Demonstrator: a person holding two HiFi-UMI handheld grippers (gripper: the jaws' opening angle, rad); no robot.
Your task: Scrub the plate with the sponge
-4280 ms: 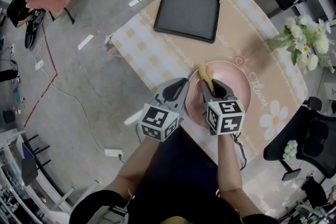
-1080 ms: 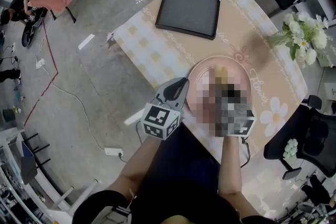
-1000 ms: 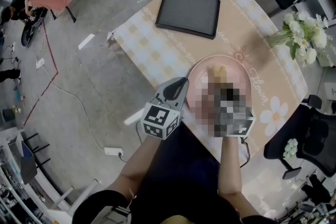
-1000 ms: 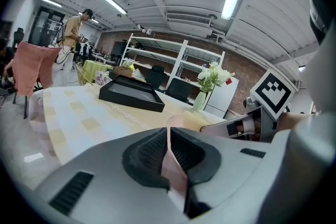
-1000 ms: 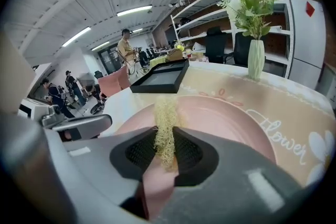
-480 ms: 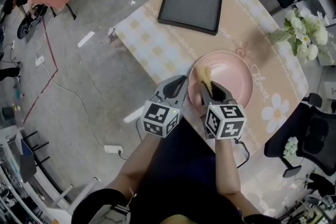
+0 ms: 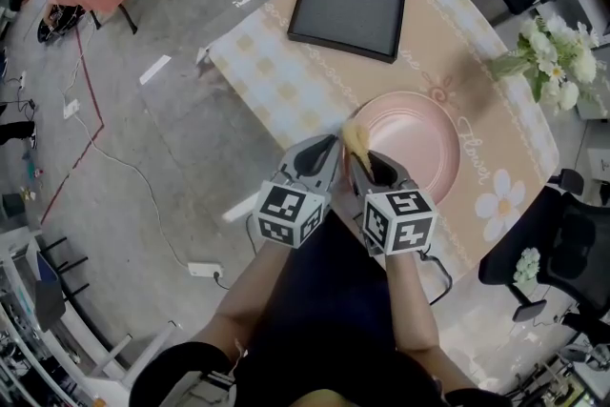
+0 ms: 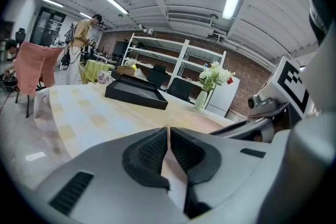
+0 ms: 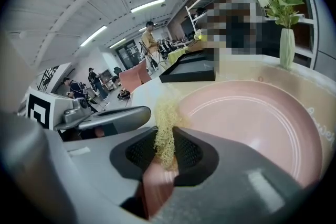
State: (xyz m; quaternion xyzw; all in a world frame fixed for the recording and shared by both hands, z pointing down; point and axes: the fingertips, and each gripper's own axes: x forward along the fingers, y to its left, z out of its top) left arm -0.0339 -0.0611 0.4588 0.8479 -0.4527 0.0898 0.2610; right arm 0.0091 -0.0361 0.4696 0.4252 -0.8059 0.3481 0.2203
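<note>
A pink plate (image 7: pixel 412 146) lies on the peach tablecloth near the table's front edge. My right gripper (image 7: pixel 357 157) is shut on a yellow fibrous sponge (image 7: pixel 354 138), which rests on the plate's near-left rim. In the right gripper view the sponge (image 9: pixel 167 118) stands up between the pads with the plate (image 9: pixel 252 123) spreading out to the right. My left gripper (image 7: pixel 329 148) sits just left of the sponge, shut at the plate's left rim. A thin pale pink strip shows between its pads (image 8: pixel 152 152).
A black tray (image 7: pixel 351 0) lies at the table's far end. White flowers in a vase (image 7: pixel 553 52) stand at the right edge. The table's left edge (image 7: pixel 257 100) drops to a grey floor. A black chair (image 7: pixel 562 243) is at the right.
The right gripper has drawn the sponge from the plate's middle back to its near-left rim, close to the left gripper. The left gripper has stayed at the rim.
</note>
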